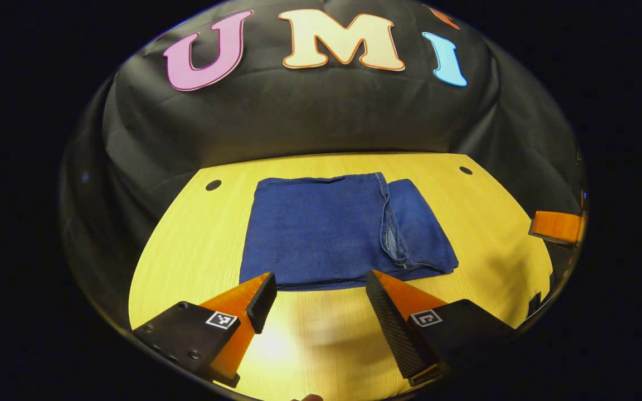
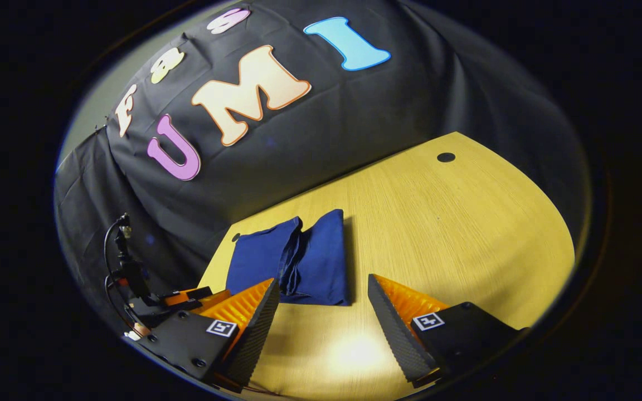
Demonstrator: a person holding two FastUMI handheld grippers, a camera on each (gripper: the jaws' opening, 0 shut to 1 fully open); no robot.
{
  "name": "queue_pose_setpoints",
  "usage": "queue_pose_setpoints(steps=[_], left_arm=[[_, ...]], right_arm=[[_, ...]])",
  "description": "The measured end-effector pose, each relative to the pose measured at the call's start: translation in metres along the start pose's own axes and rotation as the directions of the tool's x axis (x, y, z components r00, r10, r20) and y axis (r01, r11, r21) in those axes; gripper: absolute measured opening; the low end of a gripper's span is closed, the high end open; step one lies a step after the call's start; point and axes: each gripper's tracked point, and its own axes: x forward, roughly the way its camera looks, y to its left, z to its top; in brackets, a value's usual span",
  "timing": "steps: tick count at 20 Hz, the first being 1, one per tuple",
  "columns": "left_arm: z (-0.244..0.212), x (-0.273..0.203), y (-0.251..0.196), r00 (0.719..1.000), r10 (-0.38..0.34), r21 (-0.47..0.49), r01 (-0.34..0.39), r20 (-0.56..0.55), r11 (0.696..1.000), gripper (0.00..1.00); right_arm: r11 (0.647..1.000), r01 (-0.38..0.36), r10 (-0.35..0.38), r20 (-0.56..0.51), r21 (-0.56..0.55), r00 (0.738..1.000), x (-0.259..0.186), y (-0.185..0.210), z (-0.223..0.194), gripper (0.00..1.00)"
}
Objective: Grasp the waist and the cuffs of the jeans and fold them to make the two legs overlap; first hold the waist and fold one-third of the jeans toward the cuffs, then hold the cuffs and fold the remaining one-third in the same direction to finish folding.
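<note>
The blue jeans (image 1: 332,228) lie folded into a compact rectangle on the yellow wooden table (image 1: 198,245), with a seam and a lower layer showing along their right side. My left gripper (image 1: 321,284) hovers open just in front of the jeans' near edge, nothing between its fingers. In the right gripper view the same folded jeans (image 2: 298,262) lie ahead and to the left. My right gripper (image 2: 321,289) is open and held above the table, apart from the cloth. The right gripper's orange finger (image 1: 558,227) shows at the far right of the left gripper view.
The table has small dark holes (image 1: 213,185) near its back corners (image 2: 446,157). Bare tabletop (image 2: 455,234) stretches to the right of the jeans. The left gripper with a cable (image 2: 131,278) shows at the left of the right gripper view. Black cloth walls close the back.
</note>
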Motion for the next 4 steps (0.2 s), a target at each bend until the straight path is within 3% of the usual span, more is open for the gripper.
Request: queue_pose_setpoints(steps=[3,4], left_arm=[[-0.002,-0.001,-0.007,1.000,-0.017,0.005,0.017,-0.007,1.000,0.96],[0.000,-0.001,-0.010,0.999,-0.032,0.018,0.032,-0.006,0.999,0.94]], right_arm=[[1.000,0.001,-0.001,0.043,-0.008,0.999,-0.008,0.006,0.008,0.98],[1.000,0.004,-0.003,0.062,-0.009,0.998,-0.013,0.009,0.011,0.93]])
